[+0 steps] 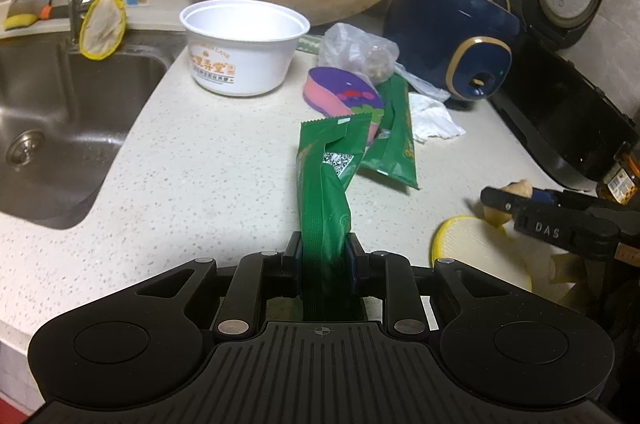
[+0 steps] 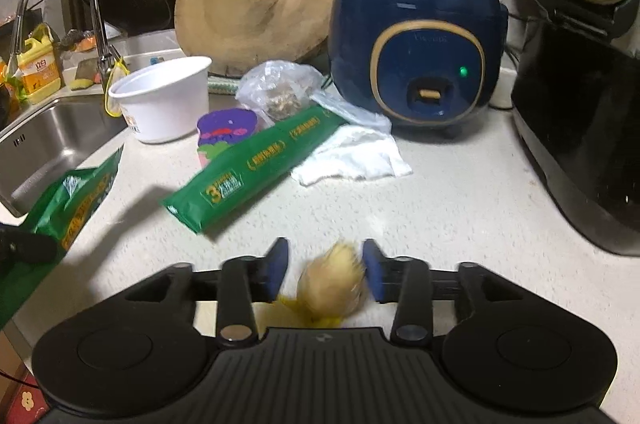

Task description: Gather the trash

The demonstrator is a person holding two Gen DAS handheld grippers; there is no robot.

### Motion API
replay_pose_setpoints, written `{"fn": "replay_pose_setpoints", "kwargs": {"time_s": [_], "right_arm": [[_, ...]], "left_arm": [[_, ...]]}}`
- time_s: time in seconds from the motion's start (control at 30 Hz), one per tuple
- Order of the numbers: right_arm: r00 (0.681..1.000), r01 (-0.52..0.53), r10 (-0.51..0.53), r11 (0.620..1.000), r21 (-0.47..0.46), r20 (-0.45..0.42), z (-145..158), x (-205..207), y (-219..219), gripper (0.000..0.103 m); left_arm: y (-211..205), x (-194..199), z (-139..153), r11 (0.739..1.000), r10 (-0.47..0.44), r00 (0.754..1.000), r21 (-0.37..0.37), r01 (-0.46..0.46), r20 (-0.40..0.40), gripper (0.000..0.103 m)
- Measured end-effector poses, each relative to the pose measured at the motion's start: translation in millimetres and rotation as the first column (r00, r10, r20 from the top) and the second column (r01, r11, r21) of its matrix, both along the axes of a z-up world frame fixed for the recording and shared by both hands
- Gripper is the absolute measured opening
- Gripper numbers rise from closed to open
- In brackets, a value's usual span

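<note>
The left gripper (image 1: 325,256) pinches a crumpled green foil wrapper (image 1: 326,179) above the speckled white counter (image 1: 192,183). The right gripper (image 2: 326,274) is spread – a blurry yellow lump (image 2: 334,284) sits between its pads. Ahead lie another long green wrapper (image 2: 256,163), a white paper bowl (image 2: 162,99) and a crumpled white tissue (image 2: 356,157).

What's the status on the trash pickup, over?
Left gripper shut on green wrapper. Right gripper open, blurred yellowish scrap between its pads, not gripped. Second green wrapper, tissue on counter. Nothing blocking.

Pale lump (image 2: 333,280) between right jaws, motion-blurred.
</note>
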State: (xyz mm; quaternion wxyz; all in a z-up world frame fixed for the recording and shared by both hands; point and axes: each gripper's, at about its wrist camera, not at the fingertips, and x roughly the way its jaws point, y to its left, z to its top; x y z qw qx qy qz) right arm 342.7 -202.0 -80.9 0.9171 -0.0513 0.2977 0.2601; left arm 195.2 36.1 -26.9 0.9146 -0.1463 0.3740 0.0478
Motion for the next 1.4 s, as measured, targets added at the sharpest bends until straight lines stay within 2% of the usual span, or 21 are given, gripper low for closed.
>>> {"fn": "replay_pose_setpoints", "kwargs": {"time_s": [0.17,0.3,0.47,0.67,0.8,0.87,0.9,0.93,0.97,1.0,1.1,1.4], "right_arm": [[0.999,0.036,-0.036,0.999,-0.006,-0.039,-13.1,2.9,-7.1,0.043],[0.996,0.070,-0.070,0.998,-0.003,-0.049,-17.0,5.9,-14.0,0.058],[0.994,0.090,-0.086,0.994,0.057,-0.064,-10.6,16.7,-18.3,0.067],[0.992,0.072,-0.060,0.991,0.109,-0.113,-7.4,36.7,-4.3,0.068],[0.987,0.095,-0.082,0.992,0.087,-0.136,-11.7,51.1,10.0,0.068],[0.984,0.107,-0.097,0.992,0.066,-0.147,-14.2,57.9,15.1,0.067],[0.985,0.112,-0.103,0.992,0.056,-0.140,-14.0,59.0,17.0,0.063],[0.985,0.108,-0.100,0.993,0.049,-0.137,-14.1,60.2,18.3,0.054],[0.987,0.097,-0.091,0.994,0.041,-0.132,-13.8,60.5,19.8,0.050],[0.988,0.089,-0.085,0.996,0.028,-0.127,-13.5,60.5,21.3,0.039],[0.991,0.065,-0.065,0.998,-0.005,-0.114,-11.2,59.1,23.6,0.038],[1.000,0.014,-0.013,0.998,0.057,-0.017,34.4,13.5,11.6,0.038]], "left_arm": [[-1.8,3.3,-1.5,1.000,-0.004,1.000,0.004,0.004,-0.009,0.025],[-1.7,5.9,-4.1,1.000,0.004,1.000,0.002,-0.004,-0.019,0.025],[-4.6,11.0,-4.5,0.999,0.032,0.999,0.011,-0.032,-0.042,0.025],[-4.6,13.1,-4.5,0.999,0.045,0.997,0.026,-0.044,-0.058,0.025],[-3.3,15.0,-4.6,0.997,0.069,0.995,0.038,-0.066,-0.069,0.025],[-2.8,15.4,-4.2,0.996,0.080,0.994,0.048,-0.077,-0.073,0.025],[-2.4,15.4,-3.9,0.996,0.083,0.994,0.051,-0.080,-0.073,0.025],[-2.2,15.3,-3.6,0.995,0.085,0.994,0.052,-0.082,-0.073,0.025],[-1.6,14.8,-3.4,0.995,0.088,0.994,0.053,-0.084,-0.072,0.025],[-1.2,14.5,-3.3,0.995,0.090,0.993,0.053,-0.086,-0.071,0.025],[-0.7,13.5,-3.2,0.995,0.091,0.994,0.052,-0.087,-0.068,0.025],[2.2,-0.1,1.2,0.997,0.061,0.997,0.042,-0.059,-0.042,0.025]]}}
